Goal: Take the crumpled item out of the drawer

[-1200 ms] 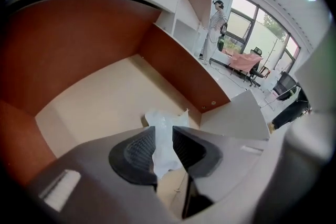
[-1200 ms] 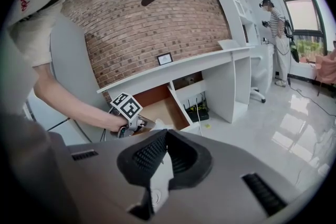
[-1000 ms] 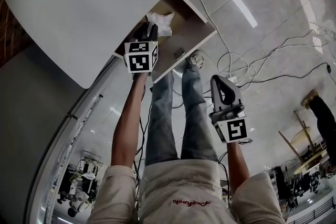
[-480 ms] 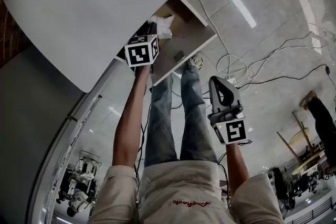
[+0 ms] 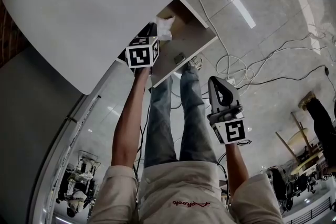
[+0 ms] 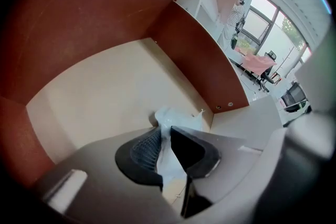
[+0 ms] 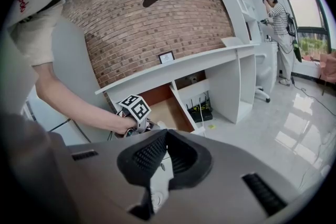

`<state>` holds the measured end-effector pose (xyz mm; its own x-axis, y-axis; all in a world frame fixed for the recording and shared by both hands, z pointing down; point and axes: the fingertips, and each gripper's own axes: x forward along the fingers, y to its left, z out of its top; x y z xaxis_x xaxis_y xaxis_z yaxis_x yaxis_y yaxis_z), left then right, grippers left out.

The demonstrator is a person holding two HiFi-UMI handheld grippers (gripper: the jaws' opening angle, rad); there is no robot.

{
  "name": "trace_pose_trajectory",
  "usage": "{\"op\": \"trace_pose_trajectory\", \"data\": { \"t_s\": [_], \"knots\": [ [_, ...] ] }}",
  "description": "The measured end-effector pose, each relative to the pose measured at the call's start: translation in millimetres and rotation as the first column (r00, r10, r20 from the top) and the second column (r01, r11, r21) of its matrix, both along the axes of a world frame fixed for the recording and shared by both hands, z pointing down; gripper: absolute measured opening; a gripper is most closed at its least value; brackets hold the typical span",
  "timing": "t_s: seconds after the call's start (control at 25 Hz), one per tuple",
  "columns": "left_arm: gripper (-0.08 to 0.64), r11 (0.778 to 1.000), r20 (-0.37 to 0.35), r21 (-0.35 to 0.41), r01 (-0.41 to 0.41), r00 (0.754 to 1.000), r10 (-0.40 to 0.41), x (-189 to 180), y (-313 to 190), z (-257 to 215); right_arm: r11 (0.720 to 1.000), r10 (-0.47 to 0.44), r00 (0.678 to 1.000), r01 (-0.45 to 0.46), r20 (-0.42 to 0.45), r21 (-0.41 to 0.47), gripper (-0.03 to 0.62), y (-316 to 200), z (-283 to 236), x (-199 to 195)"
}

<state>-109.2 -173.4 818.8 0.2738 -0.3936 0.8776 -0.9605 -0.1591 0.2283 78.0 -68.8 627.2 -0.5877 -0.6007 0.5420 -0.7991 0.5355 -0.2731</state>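
Pinching the crumpled paper point(image 6: 182, 119) on the drawer point(image 6: 105, 92) floor — left tongs point(image 6: 166, 129) clamped on it — right tongs point(image 7: 165, 132) closed, empty, well apart.

A red brick wall point(image 7: 157, 23) backs a long white table point(image 7: 210, 59), with a small dark-framed picture point(image 7: 166, 56) standing on it. Tall white shelving point(image 7: 239, 2) rises beside a large bright window point(image 7: 310, 2). The glossy pale tiled floor point(image 5: 273, 18) mirrors ceiling lights, and loose cables point(image 5: 223, 60) trail across it.
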Motion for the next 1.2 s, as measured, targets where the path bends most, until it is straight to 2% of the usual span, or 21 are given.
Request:
{"op": "trace_pose_trajectory", "data": {
  "t_s": [0.16, 0.48, 0.64, 1.0, 1.2],
  "knots": [
    [0.038, 0.998, 0.053, 0.009, -0.055, 0.997, 0.054, -1.4, -0.1, -4.9, 1.000, -0.005, 1.000, 0.005, 0.000, 0.005, 0.012, -2.9, -0.6, -2.8],
    [0.020, 0.995, 0.034, 0.064, -0.074, 0.997, 0.072, 3.9, 4.3, -18.8, 1.000, -0.003, 1.000, 0.003, -0.004, 0.016, 0.012, -0.1, -0.8, -3.7],
    [0.020, 0.988, 0.016, 0.134, -0.072, 0.997, 0.071, 8.2, -0.5, -39.6, 1.000, -0.004, 1.000, 0.004, -0.010, 0.016, 0.012, 2.5, 0.1, -3.3],
    [0.020, 0.943, -0.012, 0.320, -0.088, 0.995, 0.097, 17.3, -0.4, -103.7, 0.999, 0.018, 1.000, -0.017, -0.021, 0.037, 0.012, 0.1, -2.7, 3.9],
    [0.020, 0.917, -0.041, 0.394, -0.066, 0.995, 0.089, 16.3, 16.4, -136.6, 0.999, 0.019, 0.999, -0.018, -0.027, 0.041, 0.012, 1.0, -2.9, 1.5]
  ]
}}
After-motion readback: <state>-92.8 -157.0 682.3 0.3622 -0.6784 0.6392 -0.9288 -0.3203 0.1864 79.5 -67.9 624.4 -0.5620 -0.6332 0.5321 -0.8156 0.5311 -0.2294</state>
